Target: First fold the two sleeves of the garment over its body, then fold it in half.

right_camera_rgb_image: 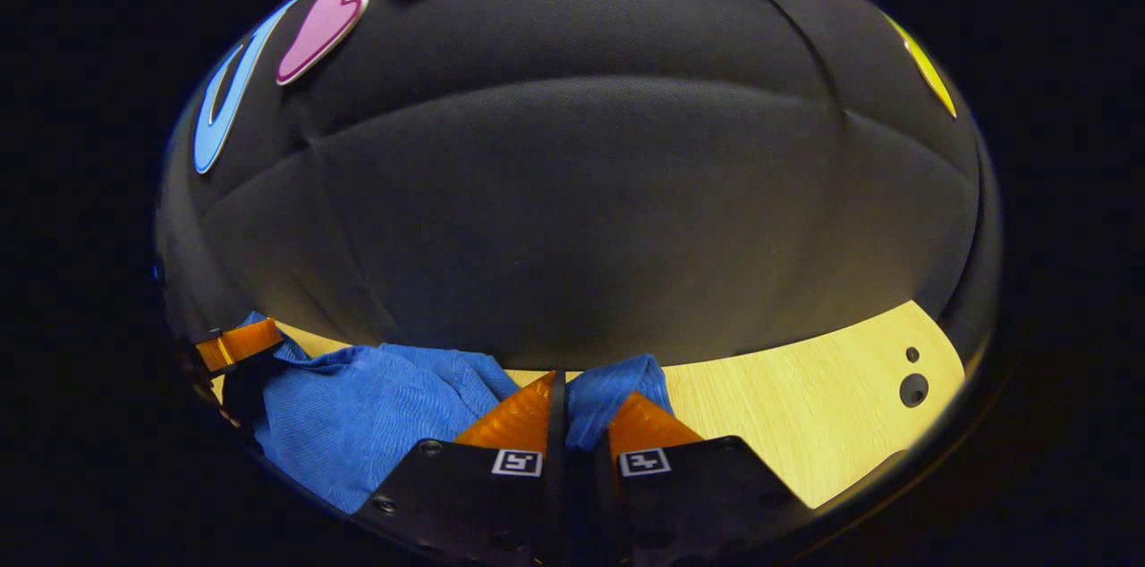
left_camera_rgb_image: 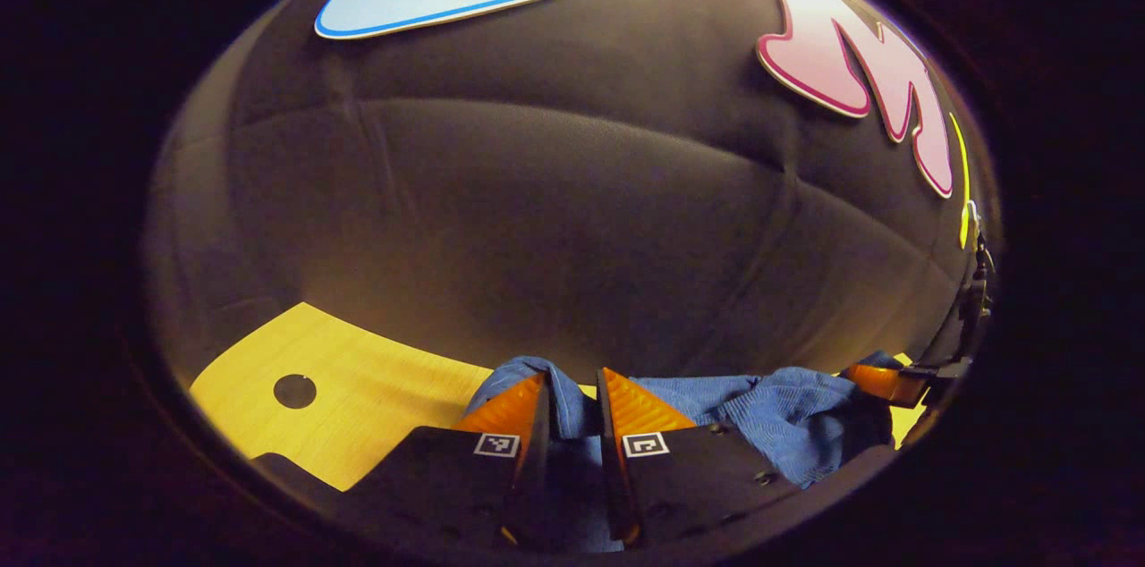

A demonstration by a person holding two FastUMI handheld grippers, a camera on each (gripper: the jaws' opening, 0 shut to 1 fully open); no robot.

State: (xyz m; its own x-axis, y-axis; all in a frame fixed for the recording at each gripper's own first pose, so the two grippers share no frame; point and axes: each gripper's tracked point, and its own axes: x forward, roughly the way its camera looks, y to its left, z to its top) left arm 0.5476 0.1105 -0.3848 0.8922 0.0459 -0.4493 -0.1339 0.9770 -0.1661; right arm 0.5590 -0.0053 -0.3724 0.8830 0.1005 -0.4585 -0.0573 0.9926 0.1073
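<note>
Up front, the left gripper [left_camera_rgb_image: 572, 401] pinches a fold of the blue garment [left_camera_rgb_image: 769, 424] between near-closed jaws; the right gripper [right_camera_rgb_image: 577, 406] clamps another fold likewise. Bare wooden table [right_camera_rgb_image: 805, 406] spreads outward of each, ending at the wall [left_camera_rgb_image: 572, 218].

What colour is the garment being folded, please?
Blue, ribbed knit garment; clearest in the right gripper view.

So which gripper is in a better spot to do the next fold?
Neither clearly, though I'd lean left. The left gripper and the right gripper each pinch a bunch of the blue garment above the table. The left jaws seem to hold more cloth.
</note>
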